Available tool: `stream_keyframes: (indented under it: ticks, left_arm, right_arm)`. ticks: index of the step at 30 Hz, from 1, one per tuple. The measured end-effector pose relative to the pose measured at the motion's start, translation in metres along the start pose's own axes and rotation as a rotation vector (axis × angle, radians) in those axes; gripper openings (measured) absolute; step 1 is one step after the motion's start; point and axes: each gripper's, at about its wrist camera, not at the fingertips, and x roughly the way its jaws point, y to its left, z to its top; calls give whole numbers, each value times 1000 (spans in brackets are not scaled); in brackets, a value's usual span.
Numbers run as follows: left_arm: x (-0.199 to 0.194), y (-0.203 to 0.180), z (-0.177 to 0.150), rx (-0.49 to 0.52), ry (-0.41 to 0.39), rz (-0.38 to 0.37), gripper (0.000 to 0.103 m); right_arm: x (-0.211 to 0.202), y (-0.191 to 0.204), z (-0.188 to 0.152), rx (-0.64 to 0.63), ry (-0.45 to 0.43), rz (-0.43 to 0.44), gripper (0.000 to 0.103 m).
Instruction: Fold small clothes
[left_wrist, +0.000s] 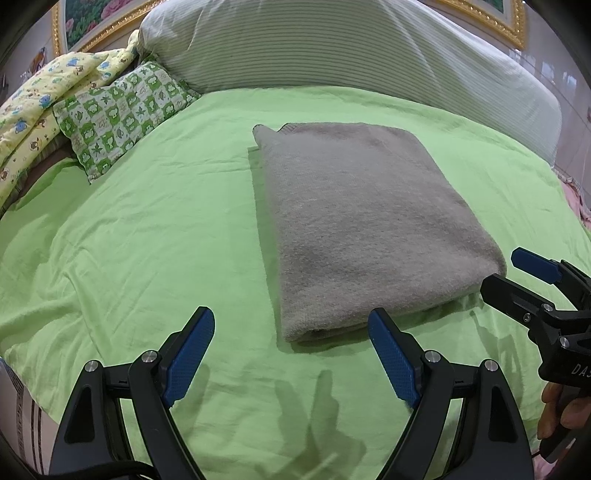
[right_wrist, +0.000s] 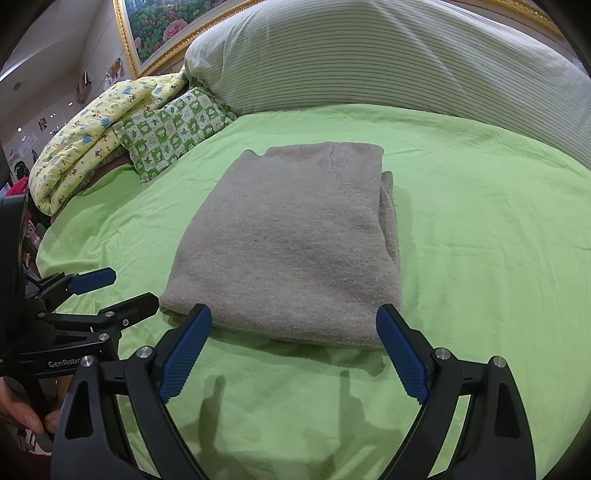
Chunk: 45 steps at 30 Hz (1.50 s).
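You held the left gripper (left_wrist: 291, 332) and right gripper (right_wrist: 293, 328) wide and empty just before the grey sweater (right_wrist: 295, 243), folded on the green sheet (right_wrist: 480, 221), seemingly needing one last halving.

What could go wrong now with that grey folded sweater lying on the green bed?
The grey sweater has a layer sticking out along its right edge, so a grab there may pull the fold apart. Both grippers, left and right, are open near its front edge and could snag the wrinkled green sheet instead.
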Motion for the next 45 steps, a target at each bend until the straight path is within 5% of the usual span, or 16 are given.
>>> stream_keyframes:
  ticks: [45]
  left_arm:
    - [1,-4,3,-6,21,-1,86]
  right_arm:
    - [1,-1,9,28,-14,0,91]
